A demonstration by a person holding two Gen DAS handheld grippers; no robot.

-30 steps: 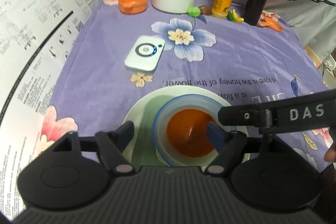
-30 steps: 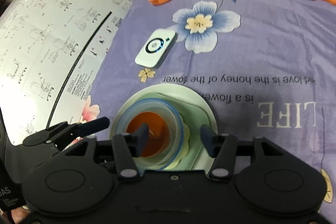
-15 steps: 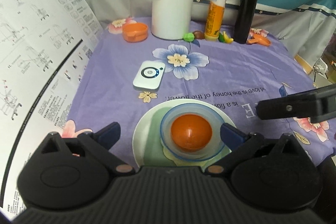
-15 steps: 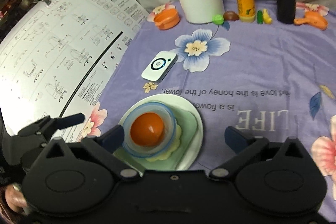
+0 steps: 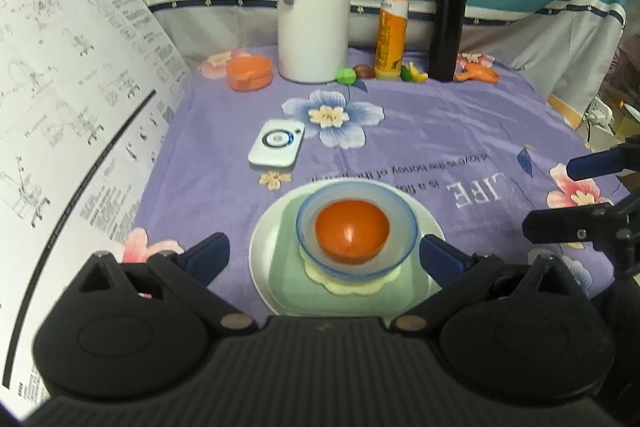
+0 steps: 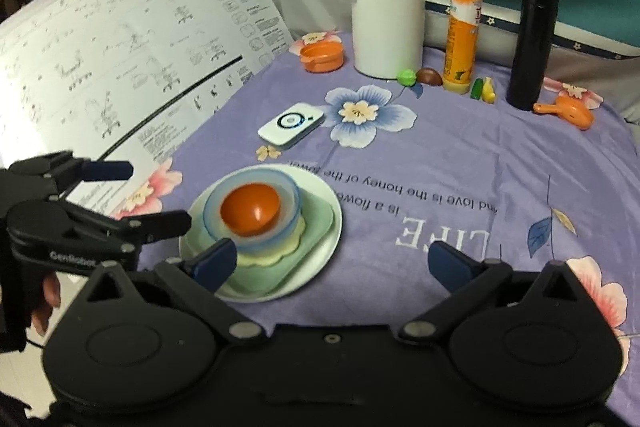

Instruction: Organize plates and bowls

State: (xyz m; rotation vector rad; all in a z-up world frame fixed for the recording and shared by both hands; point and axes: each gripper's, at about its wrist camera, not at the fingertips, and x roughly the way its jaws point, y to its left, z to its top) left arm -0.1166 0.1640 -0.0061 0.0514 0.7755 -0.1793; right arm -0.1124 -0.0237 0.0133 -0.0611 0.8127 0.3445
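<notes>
Moved: both tools now sit back from the stack, jaws spread wider than before.
Left tool (image 5: 324,253): released, empty.
Right tool (image 6: 332,263): released, empty.
Stack: small orange plastic bowl (image 5: 352,231) nests in translucent blue bowl (image 5: 356,227), on cream flower-shaped dish (image 5: 352,285), pale green square plate (image 5: 292,267), round white plate (image 5: 262,247).
Place: purple floral-cloth worktop (image 5: 440,131), near edge.

"LIFE" on tablecloth (image 6: 460,155), "GenRobot" on left gripper (image 6: 116,193), possibly "AutoFull" on sheet (image 6: 120,39)

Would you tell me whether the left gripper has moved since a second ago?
Yes: the left gripper has opened and backed away from the orange bowl.
</notes>
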